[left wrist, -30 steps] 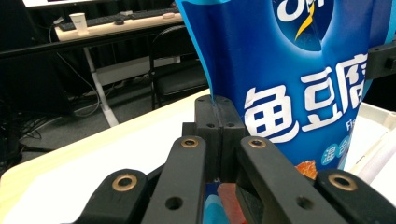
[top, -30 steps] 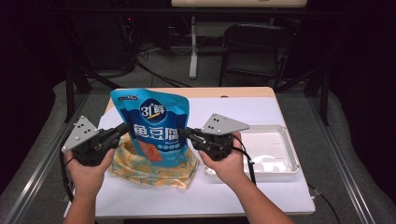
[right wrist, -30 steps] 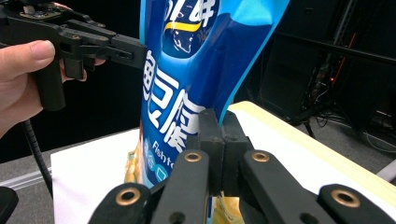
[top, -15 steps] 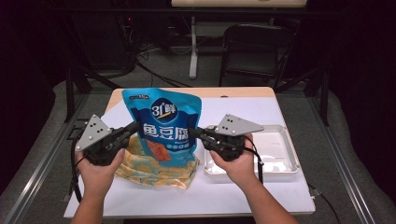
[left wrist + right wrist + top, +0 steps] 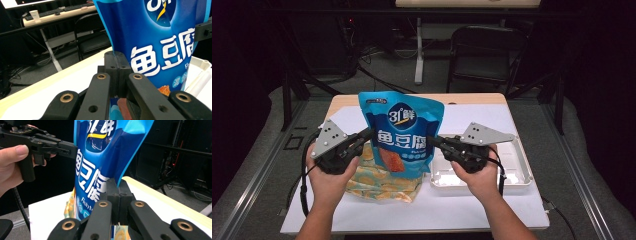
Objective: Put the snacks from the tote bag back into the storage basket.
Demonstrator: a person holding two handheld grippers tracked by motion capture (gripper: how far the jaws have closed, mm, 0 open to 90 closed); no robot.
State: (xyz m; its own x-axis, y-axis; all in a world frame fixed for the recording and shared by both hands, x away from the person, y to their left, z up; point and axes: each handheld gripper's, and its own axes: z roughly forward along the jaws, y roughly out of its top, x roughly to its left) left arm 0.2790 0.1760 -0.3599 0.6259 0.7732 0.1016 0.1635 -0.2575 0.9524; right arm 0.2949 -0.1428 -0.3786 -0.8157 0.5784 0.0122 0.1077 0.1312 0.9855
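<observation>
The blue snack bag [image 5: 403,132] carries large white characters "鱼豆腐" across its front, a round logo above that seems to read "3鲜", and small "Fish".

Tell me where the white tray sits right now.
In the high view the white tray lies on the table's right side, empty, just behind the right gripper and right of the blue bag.

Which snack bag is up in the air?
The blue bag, pinched at its edges by the left gripper and right gripper. The yellow bag lies flat on the table.
</observation>
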